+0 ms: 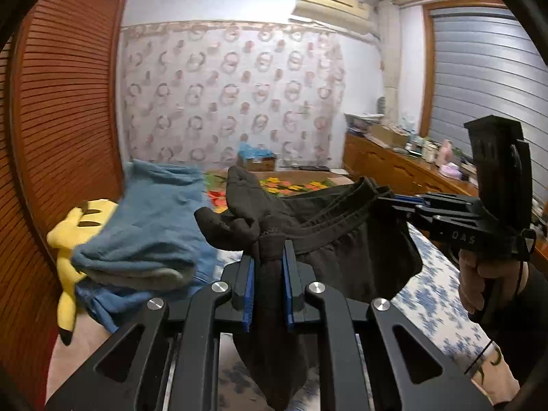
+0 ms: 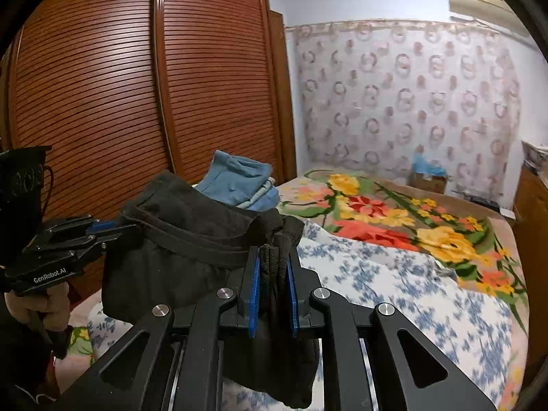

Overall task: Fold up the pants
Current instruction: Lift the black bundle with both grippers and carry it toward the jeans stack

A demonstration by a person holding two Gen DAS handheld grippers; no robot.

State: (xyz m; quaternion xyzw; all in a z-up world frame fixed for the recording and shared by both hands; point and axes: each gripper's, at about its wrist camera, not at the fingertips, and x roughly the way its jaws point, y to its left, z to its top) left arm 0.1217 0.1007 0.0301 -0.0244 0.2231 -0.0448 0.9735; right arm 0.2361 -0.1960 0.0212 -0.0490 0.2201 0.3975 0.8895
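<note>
A pair of black pants (image 1: pixel 346 236) hangs in the air between both grippers, above the bed. My left gripper (image 1: pixel 269 260) is shut on a bunched fold of the black cloth, which drapes down between its blue pads (image 1: pixel 247 291). In the left wrist view the right gripper (image 1: pixel 400 202) pinches the waistband at the right. From the right wrist view, my right gripper (image 2: pixel 273 263) is shut on a wad of the black pants (image 2: pixel 178 243), and the left gripper (image 2: pixel 109 227) grips the far end of the waistband at the left.
A stack of folded blue clothes (image 1: pixel 150 229) and a yellow plush toy (image 1: pixel 72 239) lie at the left by the slatted wooden wardrobe (image 2: pixel 137 85). The bed has a blue-flowered sheet (image 2: pixel 394 291) and a bright floral blanket (image 2: pixel 394 219). A cluttered wooden dresser (image 1: pixel 394 161) stands at the right.
</note>
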